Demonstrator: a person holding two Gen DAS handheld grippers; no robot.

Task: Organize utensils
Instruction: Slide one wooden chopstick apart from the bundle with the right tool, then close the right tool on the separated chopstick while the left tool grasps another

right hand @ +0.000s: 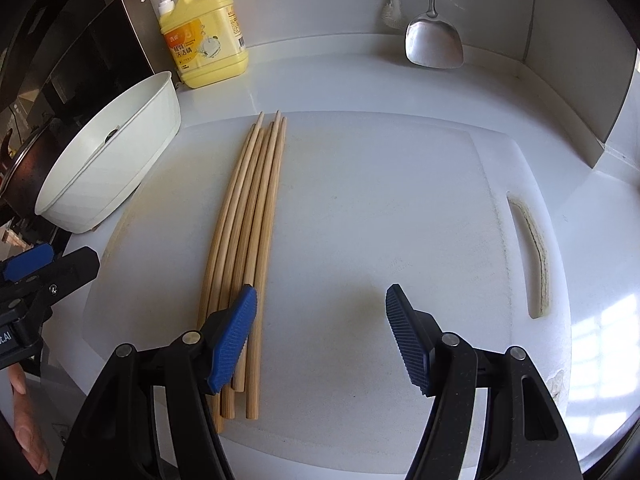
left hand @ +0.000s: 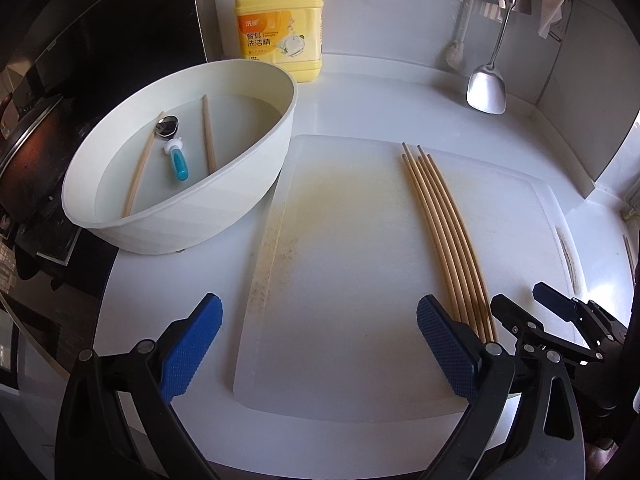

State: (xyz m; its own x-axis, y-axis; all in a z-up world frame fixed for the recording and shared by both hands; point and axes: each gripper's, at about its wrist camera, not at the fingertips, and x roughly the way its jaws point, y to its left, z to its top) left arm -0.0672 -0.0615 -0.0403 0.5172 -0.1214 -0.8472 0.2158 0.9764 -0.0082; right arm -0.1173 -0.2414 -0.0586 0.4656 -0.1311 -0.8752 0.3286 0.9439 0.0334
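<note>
Several wooden chopsticks (left hand: 446, 236) lie side by side on a white cutting board (left hand: 352, 280); they also show in the right wrist view (right hand: 250, 232). A white oval basin (left hand: 192, 216) at the left holds two more chopsticks (left hand: 209, 140) and a spoon with a blue handle (left hand: 176, 158). My left gripper (left hand: 320, 340) is open and empty over the board's near edge. My right gripper (right hand: 320, 320) is open and empty, its left finger just over the chopsticks' near ends. It also shows in the left wrist view (left hand: 520, 300).
A yellow dish-soap bottle (left hand: 280, 28) stands at the back wall. A metal spatula (left hand: 486, 88) and a white brush (left hand: 458, 52) hang at the back right. A dark stove with a pot (left hand: 28, 152) lies left of the basin. The board (right hand: 400, 220) has a handle slot (right hand: 534, 256) at its right.
</note>
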